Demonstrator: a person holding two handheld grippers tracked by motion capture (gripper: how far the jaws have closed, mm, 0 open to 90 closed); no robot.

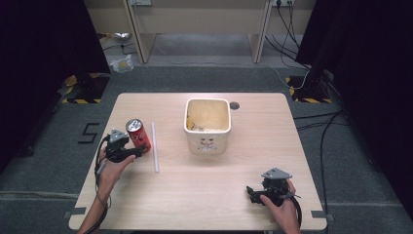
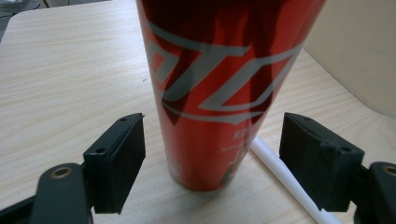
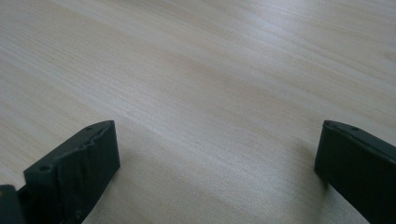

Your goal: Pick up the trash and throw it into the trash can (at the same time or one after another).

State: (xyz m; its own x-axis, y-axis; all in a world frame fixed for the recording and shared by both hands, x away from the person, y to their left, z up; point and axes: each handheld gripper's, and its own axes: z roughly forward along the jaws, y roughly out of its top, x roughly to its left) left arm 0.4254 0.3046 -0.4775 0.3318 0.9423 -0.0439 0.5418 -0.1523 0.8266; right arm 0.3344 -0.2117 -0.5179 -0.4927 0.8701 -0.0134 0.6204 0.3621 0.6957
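Item count, by kind:

- Worktop (image 1: 204,195): one, light wood.
- Can (image 1: 138,134): one, red, standing upright.
- Straw (image 1: 155,146): one, white, lying flat just beside the can.
- Bin (image 1: 207,124): one, cream, open-topped, with scraps inside; their number cannot be told.
- Hand-held gripper: two, the left hand-held gripper (image 1: 139,152) and the right hand-held gripper (image 1: 249,191), each with two black jaws.
- Hands: two, one on each gripper.
- Desk (image 1: 199,19) behind the worktop: one.
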